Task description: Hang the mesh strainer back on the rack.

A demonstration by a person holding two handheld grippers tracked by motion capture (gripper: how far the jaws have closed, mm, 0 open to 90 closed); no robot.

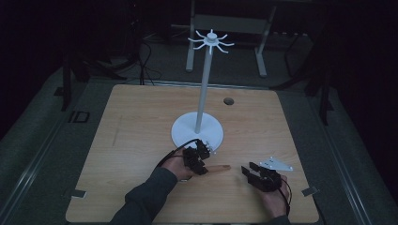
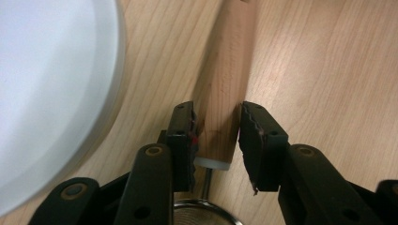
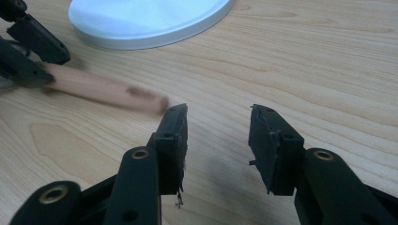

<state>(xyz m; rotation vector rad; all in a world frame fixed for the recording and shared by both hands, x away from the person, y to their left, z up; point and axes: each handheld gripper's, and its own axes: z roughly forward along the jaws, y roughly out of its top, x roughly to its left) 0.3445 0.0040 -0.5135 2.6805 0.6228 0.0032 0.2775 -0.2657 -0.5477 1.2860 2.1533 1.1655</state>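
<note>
The white stand's base (image 1: 197, 132) and pole (image 1: 203, 89) block the table (image 1: 141, 122) centre; bare wood lies open on both sides.

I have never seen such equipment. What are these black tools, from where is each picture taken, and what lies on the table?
A person holds a hand-operated two-jaw gripper in each hand; there is no robot arm. One picture comes from a camera above the wooden table. The other two come from cameras riding on the left gripper and the right gripper, looking along their black jaws. On the table stands a white stand with a round base and hooks on top. The left gripper's jaws sit either side of a wooden handle with a metal part at its end; whether they grip it is unclear. The right gripper is open and empty.
</note>
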